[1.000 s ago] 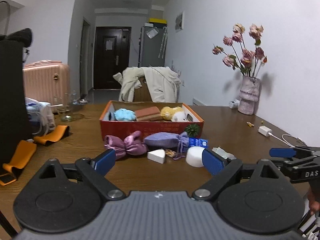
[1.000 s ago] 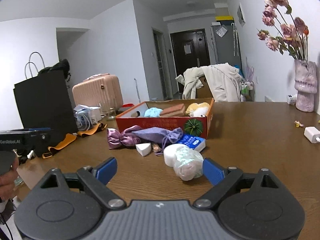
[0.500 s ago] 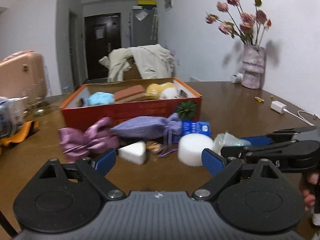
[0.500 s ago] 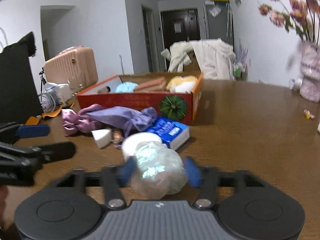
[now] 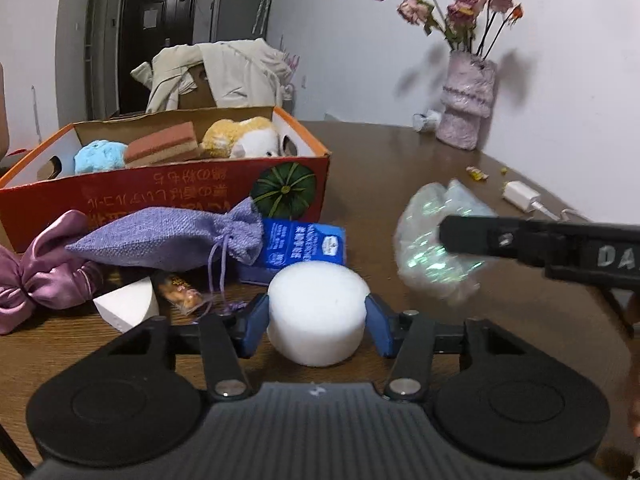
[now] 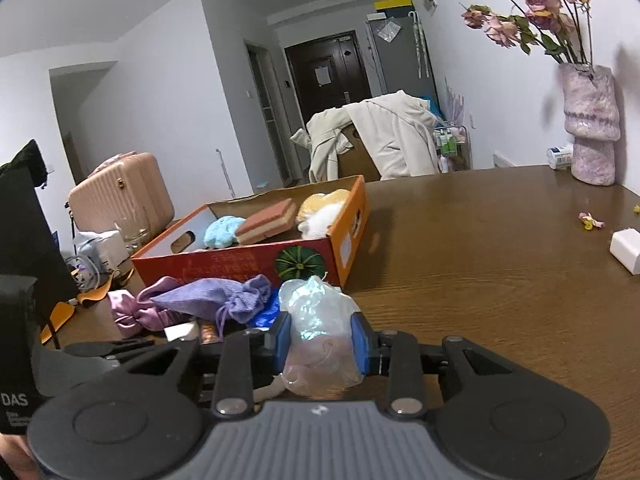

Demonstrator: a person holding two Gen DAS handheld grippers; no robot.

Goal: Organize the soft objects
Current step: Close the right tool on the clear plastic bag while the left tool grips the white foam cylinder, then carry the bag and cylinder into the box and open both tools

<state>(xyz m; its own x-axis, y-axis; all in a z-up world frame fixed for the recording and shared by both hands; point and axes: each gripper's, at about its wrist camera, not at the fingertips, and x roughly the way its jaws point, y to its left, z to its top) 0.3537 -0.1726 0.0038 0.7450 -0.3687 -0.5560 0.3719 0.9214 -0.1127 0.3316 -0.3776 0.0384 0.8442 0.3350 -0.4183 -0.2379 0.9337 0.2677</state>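
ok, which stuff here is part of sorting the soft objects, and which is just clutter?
Job:
- white foam puck, left gripper closing around it
- crinkly plastic bag, right gripper closing on it
- purple pouch
- satin bow
- orange box

Lying about:
- flower vase
- white charger
- pink suitcase

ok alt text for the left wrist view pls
The left gripper is closing its blue pads around a white foam cylinder on a wooden table, an orange box of soft toys behind.
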